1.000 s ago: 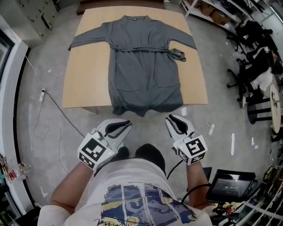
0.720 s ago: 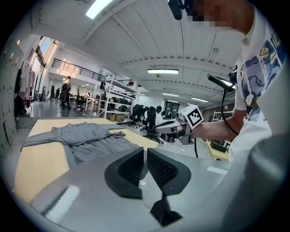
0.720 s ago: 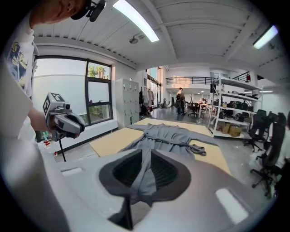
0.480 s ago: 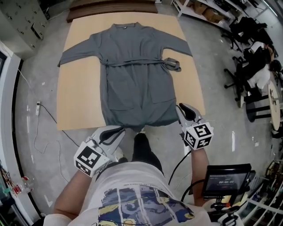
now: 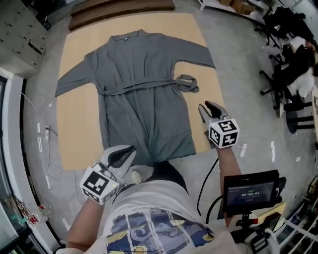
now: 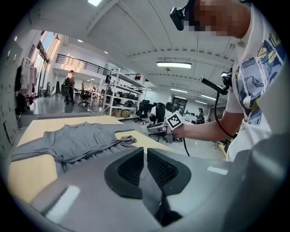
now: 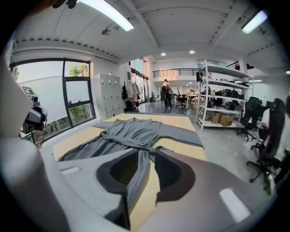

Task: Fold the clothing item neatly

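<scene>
Left tool [image 5: 126,151] sits low by the person's hip, jaws together and empty. Right tool [image 5: 207,106], forearm outstretched, has jaws just parting on nothing. Ahead of both, the grey robe [image 5: 144,99] lies spread on the worktop [image 5: 74,144]. Only the right gripper view shows windows [image 7: 77,90].

A plain mid-grey robe [image 5: 141,94], its belt [image 5: 149,86] the same grey, covers much of a pale tan, wood-look table [image 5: 74,134]. The floor [image 5: 238,69] is mottled light grey. At six o'clock in the head view, the person's T-shirt [image 5: 159,223] is white with a blue, yellow and black print, above black trousers [image 5: 169,173] and a whitish shoe [image 5: 140,173]. At two o'clock the chairs [image 5: 293,59] are black. At five o'clock a screen [image 5: 250,191] is dark in a black frame. At twelve o'clock lie dark brown boards [image 5: 119,11].
</scene>
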`<action>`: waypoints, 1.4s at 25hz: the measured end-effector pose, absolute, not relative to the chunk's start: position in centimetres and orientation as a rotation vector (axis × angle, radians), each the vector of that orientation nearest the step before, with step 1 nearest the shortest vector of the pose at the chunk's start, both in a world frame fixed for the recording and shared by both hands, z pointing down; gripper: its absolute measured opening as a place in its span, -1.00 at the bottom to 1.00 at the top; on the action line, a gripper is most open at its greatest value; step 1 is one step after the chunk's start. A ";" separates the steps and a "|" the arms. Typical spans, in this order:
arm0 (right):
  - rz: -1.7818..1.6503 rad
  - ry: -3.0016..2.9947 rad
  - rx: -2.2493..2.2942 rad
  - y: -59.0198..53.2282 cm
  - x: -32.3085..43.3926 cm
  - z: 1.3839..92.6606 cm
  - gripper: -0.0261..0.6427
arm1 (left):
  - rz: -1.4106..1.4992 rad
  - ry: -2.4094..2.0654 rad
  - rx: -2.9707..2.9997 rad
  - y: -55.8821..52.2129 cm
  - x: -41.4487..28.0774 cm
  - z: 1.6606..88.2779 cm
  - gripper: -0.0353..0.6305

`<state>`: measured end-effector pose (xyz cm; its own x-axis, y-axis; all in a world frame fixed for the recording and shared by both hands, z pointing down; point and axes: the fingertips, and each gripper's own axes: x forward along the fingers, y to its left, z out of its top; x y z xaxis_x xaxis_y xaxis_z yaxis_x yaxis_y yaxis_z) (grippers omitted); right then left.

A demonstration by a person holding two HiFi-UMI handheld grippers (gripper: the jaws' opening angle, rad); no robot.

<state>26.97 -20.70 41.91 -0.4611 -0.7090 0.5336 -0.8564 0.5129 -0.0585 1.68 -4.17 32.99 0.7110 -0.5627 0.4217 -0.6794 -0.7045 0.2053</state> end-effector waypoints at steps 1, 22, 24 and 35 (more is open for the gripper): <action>0.461 -2.307 1.291 -22.2 27.7 42.6 -0.62 | 0.478 -0.977 2.566 -5.1 2.0 33.0 -0.80; 0.770 -2.136 1.494 -43.8 41.0 54.6 -0.49 | 0.571 -1.062 2.381 -13.7 4.6 35.8 -0.80; 0.782 -2.134 1.513 -45.1 41.6 55.0 -0.49 | 0.580 -1.067 2.365 -14.0 4.5 36.2 -0.80; 0.966 -2.120 1.557 -50.1 42.9 57.7 -0.48 | 0.612 -1.063 2.284 -14.5 4.3 38.5 -0.80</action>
